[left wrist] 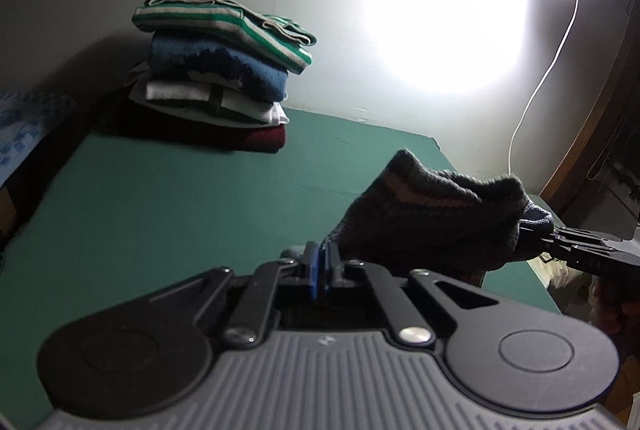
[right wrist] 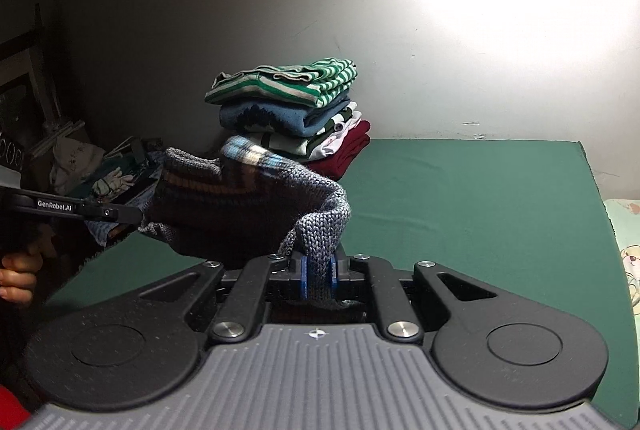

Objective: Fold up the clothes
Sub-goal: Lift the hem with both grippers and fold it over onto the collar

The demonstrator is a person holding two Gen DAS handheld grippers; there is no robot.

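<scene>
The left hand-held gripper [left wrist: 320, 266] and right hand-held gripper [right wrist: 318, 276] each pinch an edge of the dark knitted garment [right wrist: 248, 198], held above the green table [left wrist: 160, 198].

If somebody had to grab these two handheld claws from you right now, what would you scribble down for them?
Left gripper: shut on one edge of the dark grey knitted sweater with brown and blue stripes.
Right gripper: shut on the other edge; knit visibly pinched between its blue pads.
The sweater hangs bunched between the two, lifted above the green table cover.
Done: a stack of folded clothes sits at the far edge by the wall, green-and-white striped top uppermost.
Left: lay this sweater flat, fold it, probably add it to the stack.
</scene>
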